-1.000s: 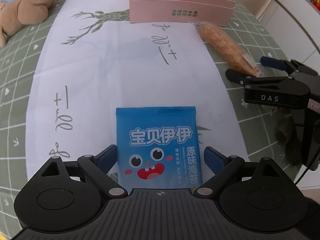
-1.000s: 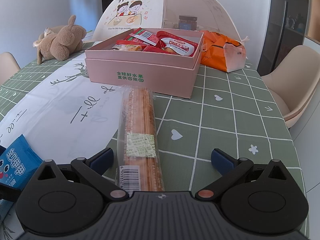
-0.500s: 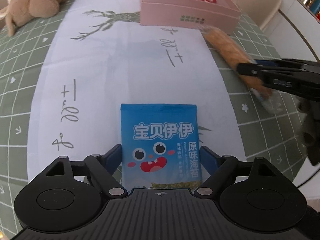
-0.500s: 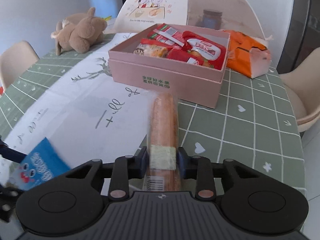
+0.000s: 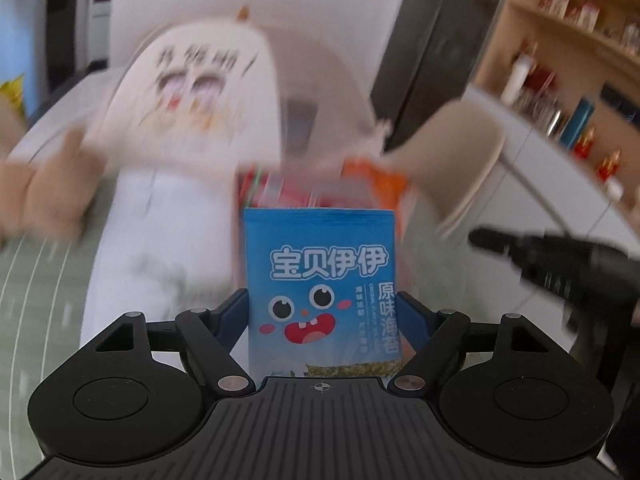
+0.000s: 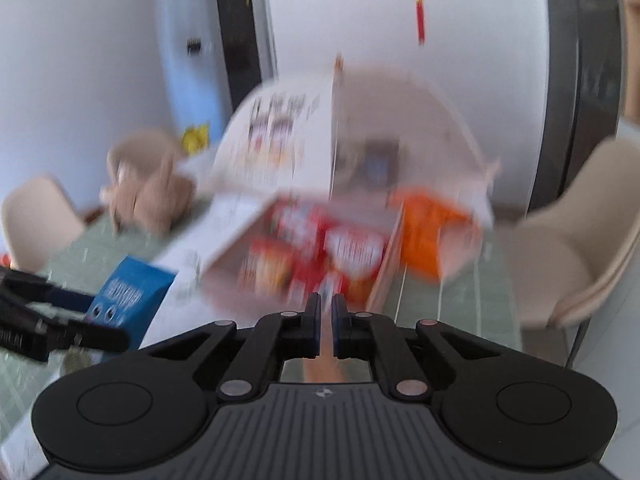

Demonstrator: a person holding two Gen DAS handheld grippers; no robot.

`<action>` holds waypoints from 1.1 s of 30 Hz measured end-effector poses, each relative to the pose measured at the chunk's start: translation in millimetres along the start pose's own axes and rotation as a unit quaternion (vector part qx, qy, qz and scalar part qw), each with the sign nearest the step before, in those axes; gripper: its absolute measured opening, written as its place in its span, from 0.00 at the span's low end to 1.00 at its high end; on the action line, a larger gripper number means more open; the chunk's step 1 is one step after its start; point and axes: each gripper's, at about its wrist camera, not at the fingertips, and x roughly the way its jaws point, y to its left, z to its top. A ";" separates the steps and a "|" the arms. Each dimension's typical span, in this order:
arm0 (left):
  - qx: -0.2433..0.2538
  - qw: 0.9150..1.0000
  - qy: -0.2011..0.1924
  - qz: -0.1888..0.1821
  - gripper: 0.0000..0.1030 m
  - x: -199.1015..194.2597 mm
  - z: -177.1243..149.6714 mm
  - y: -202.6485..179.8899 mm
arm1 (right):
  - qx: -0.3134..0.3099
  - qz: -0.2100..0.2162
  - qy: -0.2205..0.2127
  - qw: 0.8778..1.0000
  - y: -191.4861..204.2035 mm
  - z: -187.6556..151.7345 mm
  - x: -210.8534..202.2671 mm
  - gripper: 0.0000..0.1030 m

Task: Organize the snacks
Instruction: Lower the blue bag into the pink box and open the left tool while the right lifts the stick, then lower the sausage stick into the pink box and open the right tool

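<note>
— Holding what? 
— Left gripper [image 5: 322, 320] closing on blue seaweed packet [image 5: 320, 280], lifted; right gripper [image 6: 326, 320] pinches the biscuit sleeve [image 6: 326, 364]. 
— Why? 
— Probably for the pink box [image 6: 384, 264], twelve o'clock.

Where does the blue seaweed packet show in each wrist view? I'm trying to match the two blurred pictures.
Left wrist: the blue seaweed packet stands bottom centre, upright between the left gripper fingers, whose jaws are closing on it.
Right wrist: the same packet sits at lower left, held by that gripper.
Shared landmark: the white dome food cover behind the snacks.
</note>
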 end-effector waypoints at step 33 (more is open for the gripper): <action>0.084 0.991 0.103 -0.026 0.36 163.5 43.4 44.1 | 0.015 0.011 0.108 0.994 18.5 23.3 42.1 0.01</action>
